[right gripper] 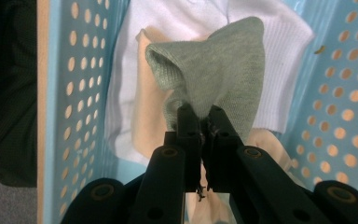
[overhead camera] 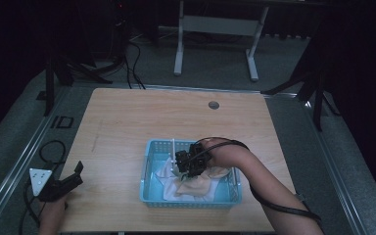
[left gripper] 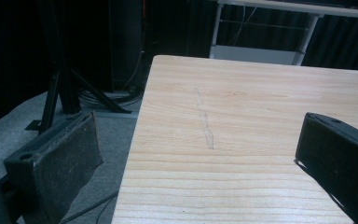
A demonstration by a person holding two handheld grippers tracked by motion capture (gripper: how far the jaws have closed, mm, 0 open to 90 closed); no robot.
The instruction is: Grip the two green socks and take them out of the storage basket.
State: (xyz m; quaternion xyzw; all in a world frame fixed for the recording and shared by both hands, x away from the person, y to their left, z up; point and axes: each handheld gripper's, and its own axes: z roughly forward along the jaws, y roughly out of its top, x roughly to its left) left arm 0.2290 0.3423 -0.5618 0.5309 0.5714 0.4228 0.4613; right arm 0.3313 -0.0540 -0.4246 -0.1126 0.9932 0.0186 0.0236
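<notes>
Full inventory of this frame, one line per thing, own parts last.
table: 1, light wood, centre of the high view.
basket: 1, light blue, perforated, near the table's front edge.
grey-green sock: 1, pinched in the right claw, over the basket.
white garments: count unclear, in the basket.
cream garments: count unclear, in the basket.
grommet: 1, grey, round, far side of the table.
white stand: 1, on the floor beyond the table.
left claw: black, jaws apart, at the table's front left corner.
right claw: black, in the basket.
</notes>
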